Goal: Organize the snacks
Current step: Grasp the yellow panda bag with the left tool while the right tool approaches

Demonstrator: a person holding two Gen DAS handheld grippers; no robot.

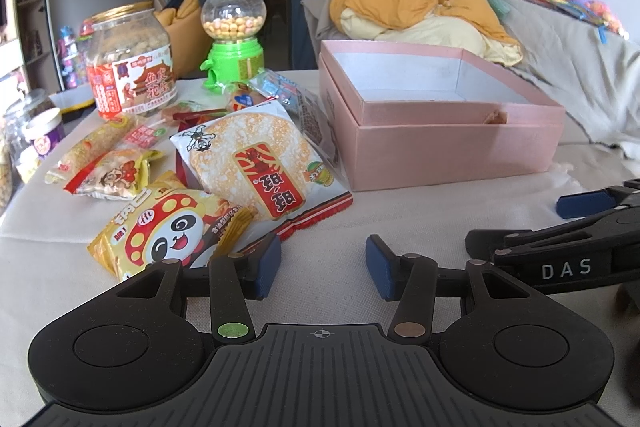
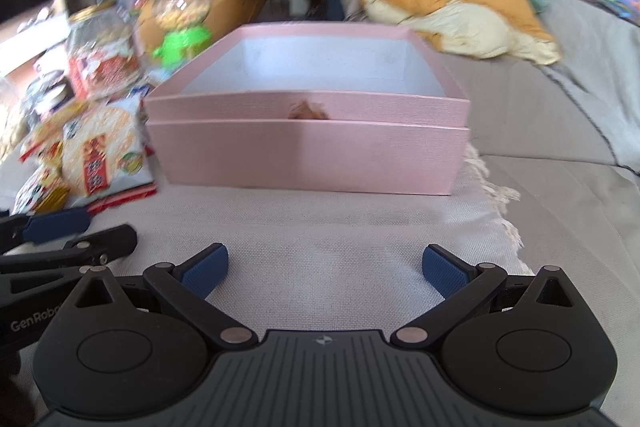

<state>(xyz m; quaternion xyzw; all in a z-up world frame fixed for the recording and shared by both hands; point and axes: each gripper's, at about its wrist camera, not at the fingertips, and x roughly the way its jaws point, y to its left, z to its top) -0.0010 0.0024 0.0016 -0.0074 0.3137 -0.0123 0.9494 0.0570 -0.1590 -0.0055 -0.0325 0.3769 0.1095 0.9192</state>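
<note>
Our left tool (image 1: pixel 322 261) is half spread and holds nothing; it hangs over the cloth just before the rice cracker bag (image 1: pixel 256 163). Our right tool (image 2: pixel 324 269) is spread wide, also with nothing in it, and faces the pink box (image 2: pixel 308 151). The box looks empty, and the snacks lie in a heap at its left. We judge the sorting is at its start. Next, the left tool must go forward, pinch the bag by its edge and carry it to the box.

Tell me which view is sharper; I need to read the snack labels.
Left wrist view: sharp, the rice cracker pack and peanut jar labels crisp, edges bent by the fisheye. Right wrist view: motion-smeared, the pink box soft and the snacks at left streaked.
</note>
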